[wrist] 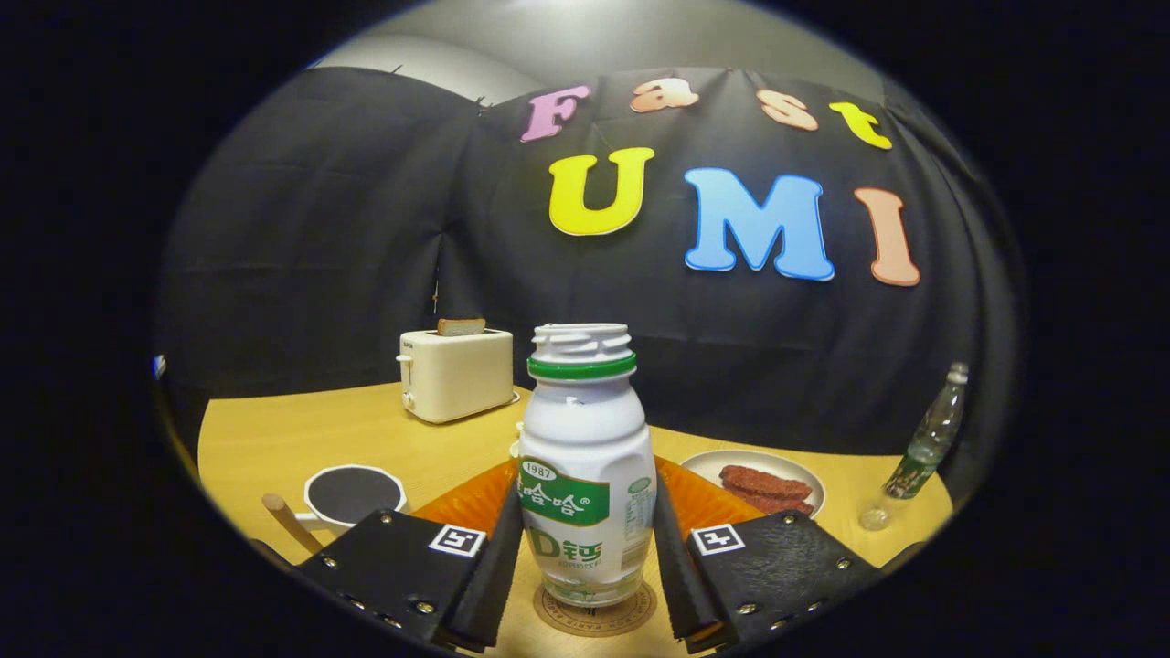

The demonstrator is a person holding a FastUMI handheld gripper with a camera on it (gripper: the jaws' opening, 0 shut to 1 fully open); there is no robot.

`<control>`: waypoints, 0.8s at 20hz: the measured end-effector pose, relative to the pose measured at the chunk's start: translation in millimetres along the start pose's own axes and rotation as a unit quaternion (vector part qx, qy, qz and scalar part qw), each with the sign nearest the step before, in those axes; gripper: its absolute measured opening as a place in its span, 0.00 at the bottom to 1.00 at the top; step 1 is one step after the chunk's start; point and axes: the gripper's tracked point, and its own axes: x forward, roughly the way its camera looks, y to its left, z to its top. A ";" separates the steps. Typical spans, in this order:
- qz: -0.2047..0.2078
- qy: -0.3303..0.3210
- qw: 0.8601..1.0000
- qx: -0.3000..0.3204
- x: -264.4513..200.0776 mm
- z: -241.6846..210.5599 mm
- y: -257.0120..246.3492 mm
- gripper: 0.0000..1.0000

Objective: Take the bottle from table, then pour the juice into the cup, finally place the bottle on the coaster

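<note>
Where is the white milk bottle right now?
In the gripper view, the white plastic bottle with a green label stands upright on the round brown coaster, between the fingers of the hand-held gripper, in front of the orange tray.
</note>
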 end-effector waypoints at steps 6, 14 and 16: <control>-0.004 0.019 1.000 0.025 3.8 -20.1 -6.4 0.67; -0.009 -0.007 0.999 0.041 -7.3 -23.1 -7.7 0.67; -0.009 -0.013 0.999 0.037 -10.1 -22.2 -7.5 0.69</control>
